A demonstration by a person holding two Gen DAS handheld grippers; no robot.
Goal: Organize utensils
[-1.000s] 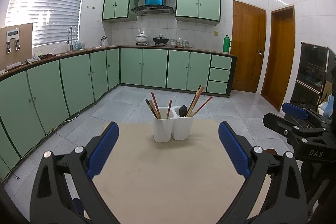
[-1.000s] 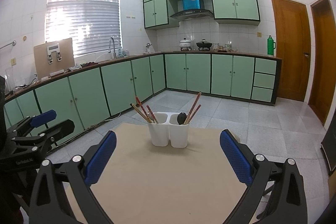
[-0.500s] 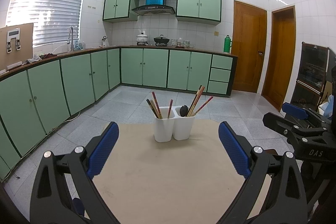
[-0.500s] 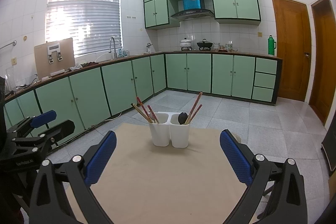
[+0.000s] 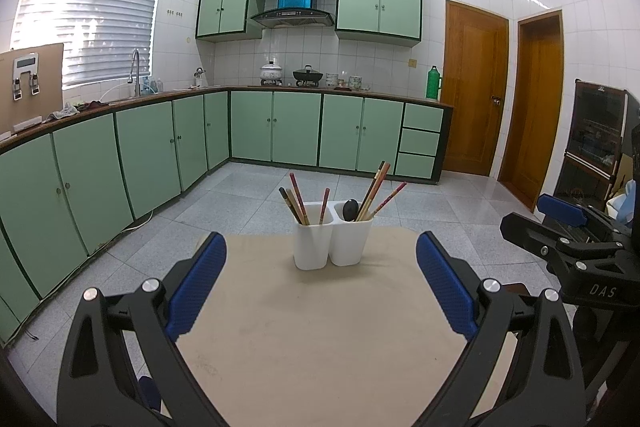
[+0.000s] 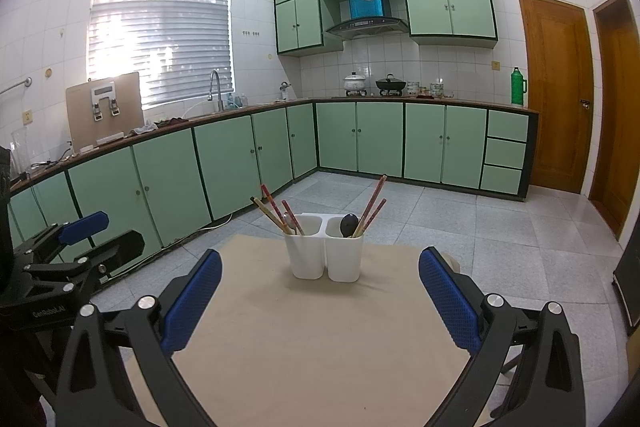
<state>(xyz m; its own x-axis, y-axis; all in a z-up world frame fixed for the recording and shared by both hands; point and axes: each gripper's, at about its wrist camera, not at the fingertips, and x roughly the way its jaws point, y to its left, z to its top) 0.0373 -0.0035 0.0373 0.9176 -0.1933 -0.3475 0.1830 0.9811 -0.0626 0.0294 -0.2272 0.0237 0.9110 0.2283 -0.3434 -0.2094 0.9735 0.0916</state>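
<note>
Nothing has moved: holder unchanged at 12 o'clock on table
Path clear; left gripper and right gripper spread wide, empty; chopsticks and spoon stand inside

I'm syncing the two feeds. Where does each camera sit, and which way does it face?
Left wrist: on the left tool, looking along its open blue fingers across the tan table at the white utensil holder; the right tool shows at the right edge.
Right wrist: on the right tool, facing the same holder; the left tool shows at the left.
Shared: holder, table, green cabinets.
</note>
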